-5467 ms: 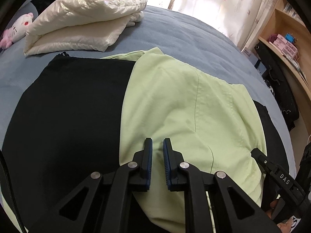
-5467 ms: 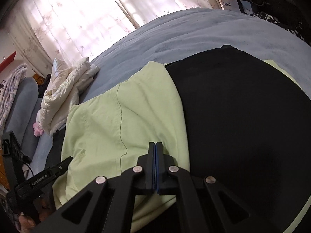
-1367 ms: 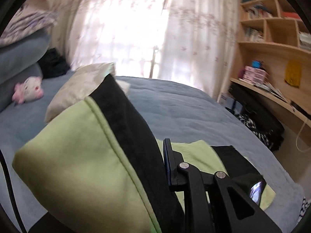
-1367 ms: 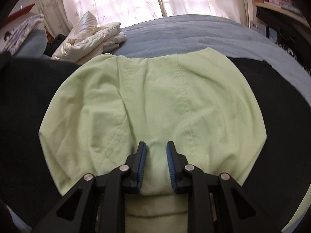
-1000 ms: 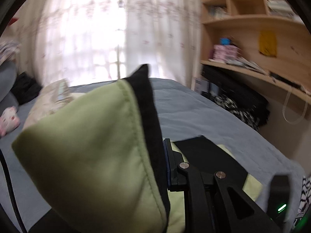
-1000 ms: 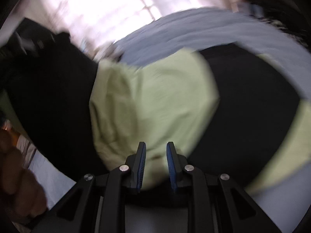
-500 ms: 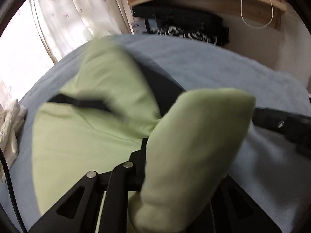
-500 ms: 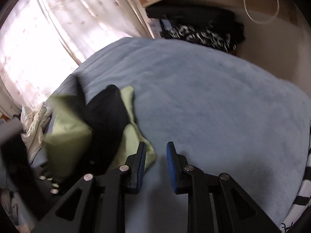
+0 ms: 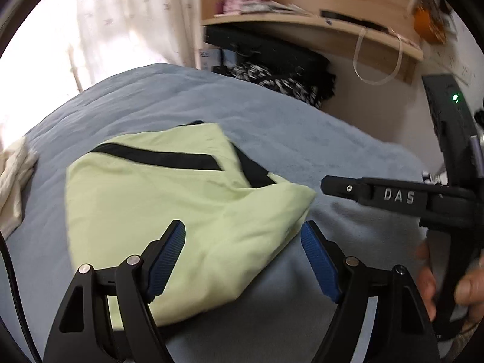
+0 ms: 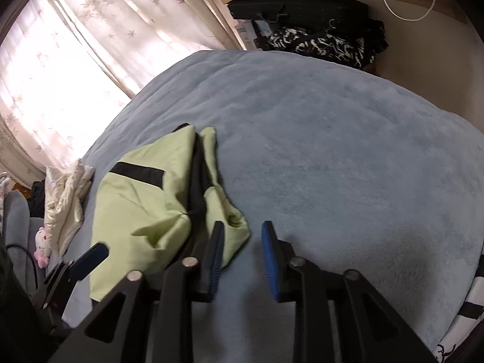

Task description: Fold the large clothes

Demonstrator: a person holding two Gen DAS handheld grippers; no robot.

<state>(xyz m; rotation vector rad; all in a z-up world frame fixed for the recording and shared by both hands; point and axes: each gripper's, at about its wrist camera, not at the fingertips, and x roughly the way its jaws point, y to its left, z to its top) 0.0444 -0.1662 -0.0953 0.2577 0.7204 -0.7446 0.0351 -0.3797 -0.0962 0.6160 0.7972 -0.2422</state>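
A light green garment with black panels (image 9: 169,211) lies folded in a loose bundle on the blue-grey bed (image 9: 348,151). My left gripper (image 9: 242,233) hovers over its near corner. Its jaws are opening wide, and the cloth lies under the gap without either pad pressing on it. In the right wrist view the same garment (image 10: 142,205) sits left of centre. My right gripper (image 10: 242,230) is just off its right edge, jaws opening, with only bare bed between them. A black finger (image 9: 378,195) of the right gripper reaches in from the right of the left wrist view.
A folded cream padded jacket (image 10: 66,199) and a pink plush toy (image 10: 40,242) lie at the bed's far left. Black bags (image 9: 272,57) sit under a wooden shelf (image 9: 317,27) beyond the bed. A person's hand (image 9: 429,272) holds the right gripper. Bare bed (image 10: 348,151) stretches to the right.
The left gripper carried a fold of the garment over, lowered it and let go, its jaws spreading wide. The garment now lies folded on the bed. The right jaws widened slightly.
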